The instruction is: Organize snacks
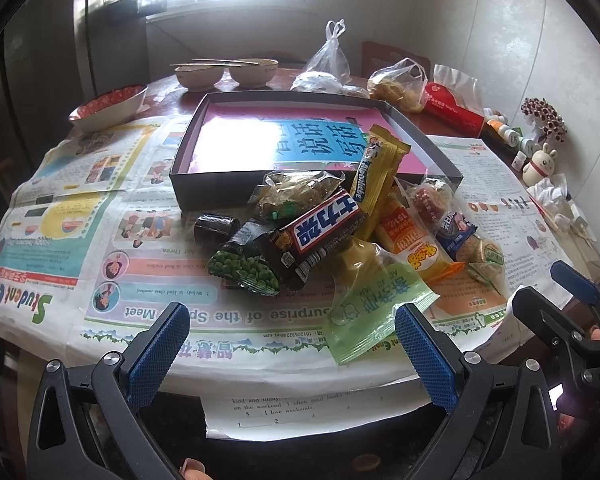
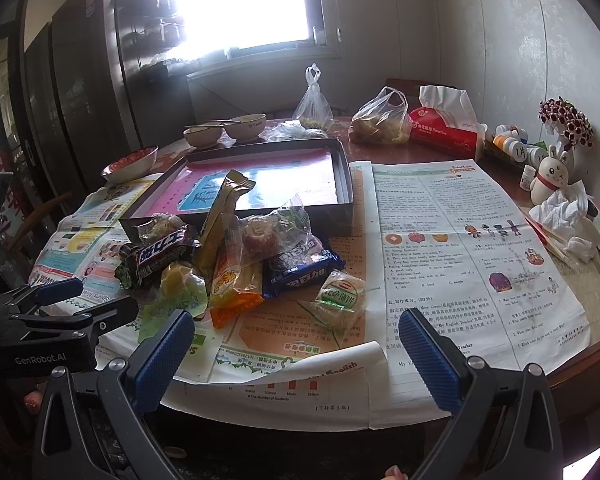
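Note:
A heap of wrapped snacks lies on the newspaper in front of a shallow dark box with a pink and blue bottom. On top is a dark Snickers bar. Beside it lie a green pea packet, a tall yellow wafer pack, an orange sausage pack, a blue Oreo pack and a pale green packet. My left gripper hangs open at the table's near edge. My right gripper is open too, near the same edge, holding nothing.
Newspaper covers the round table. Two bowls with chopsticks, a bowl of red fruit, plastic bags, a red tissue pack, small bottles and a rabbit figure line the far and right sides. The wall is close at right.

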